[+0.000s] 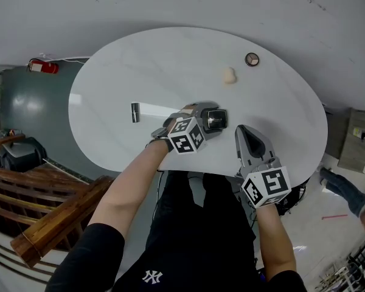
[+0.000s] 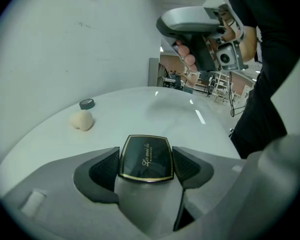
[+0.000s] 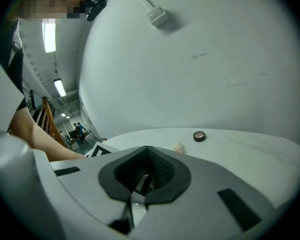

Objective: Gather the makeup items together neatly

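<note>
Makeup: one compact (image 2: 145, 154) flanked by spread left gripper (image 2: 147, 167); right gripper (image 3: 145, 176) pressed together; one sponge (image 1: 230, 75), one pot (image 1: 252, 59), one tube (image 1: 135, 112) scattered.

On the table (image 1: 109, 84), a compact (image 1: 216, 120) lay near the near edge, between the jaws of the left gripper (image 2: 146, 170). The right gripper (image 1: 244, 132) hung just to the right of it, over the table's near rim. Well to the left of the compact lay a small tube (image 1: 135, 112). Beyond the compact, toward the far side, sat a sponge (image 1: 229, 75), and a round pot (image 1: 252, 59) lay just beyond and to the right of it. Off the table's left end a fire extinguisher (image 1: 43, 66) lay on the floor, with a wooden bench (image 1: 55, 215) nearer on that side.
</note>
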`<state>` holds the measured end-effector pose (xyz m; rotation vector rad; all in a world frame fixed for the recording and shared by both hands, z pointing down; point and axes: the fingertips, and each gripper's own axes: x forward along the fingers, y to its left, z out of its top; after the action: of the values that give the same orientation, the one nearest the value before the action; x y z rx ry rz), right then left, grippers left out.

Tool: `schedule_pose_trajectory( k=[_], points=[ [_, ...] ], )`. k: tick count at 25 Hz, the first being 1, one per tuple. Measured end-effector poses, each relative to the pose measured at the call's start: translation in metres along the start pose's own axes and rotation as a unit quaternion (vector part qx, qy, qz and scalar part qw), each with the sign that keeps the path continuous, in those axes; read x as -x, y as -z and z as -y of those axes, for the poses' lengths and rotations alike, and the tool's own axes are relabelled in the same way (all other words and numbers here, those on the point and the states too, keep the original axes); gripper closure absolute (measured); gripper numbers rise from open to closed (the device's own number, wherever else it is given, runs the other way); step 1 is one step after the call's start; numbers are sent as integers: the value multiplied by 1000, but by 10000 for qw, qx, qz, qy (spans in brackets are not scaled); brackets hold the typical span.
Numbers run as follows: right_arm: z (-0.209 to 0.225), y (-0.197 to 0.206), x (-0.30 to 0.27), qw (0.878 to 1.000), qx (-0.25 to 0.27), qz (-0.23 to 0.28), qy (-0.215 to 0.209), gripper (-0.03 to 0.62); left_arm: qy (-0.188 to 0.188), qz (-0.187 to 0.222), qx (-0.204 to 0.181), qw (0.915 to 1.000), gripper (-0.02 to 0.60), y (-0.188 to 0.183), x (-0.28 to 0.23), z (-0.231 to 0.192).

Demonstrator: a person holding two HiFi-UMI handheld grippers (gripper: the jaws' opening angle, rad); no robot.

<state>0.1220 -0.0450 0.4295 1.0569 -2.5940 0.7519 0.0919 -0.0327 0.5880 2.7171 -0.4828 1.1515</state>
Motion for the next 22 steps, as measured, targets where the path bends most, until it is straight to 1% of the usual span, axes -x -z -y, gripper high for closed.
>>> schedule_pose_trajectory(
  k=[3, 7, 13, 22],
  points=[
    [-2, 1, 0, 10000, -1, 2, 9, 582, 41, 2, -16, 10000, 264, 1, 5, 3],
    [-9, 0, -2, 10000, 40, -1, -29, 582, 44, 16, -140, 9999, 264, 0, 18, 6],
    [-33, -5, -11, 9997, 140, 46, -181, 582, -14, -43, -336, 9994, 264, 10, 52, 8],
    [-93, -1, -42, 9987, 243, 27, -450, 582, -185, -141, -521, 9984, 264, 53, 126, -2]
  ],
)
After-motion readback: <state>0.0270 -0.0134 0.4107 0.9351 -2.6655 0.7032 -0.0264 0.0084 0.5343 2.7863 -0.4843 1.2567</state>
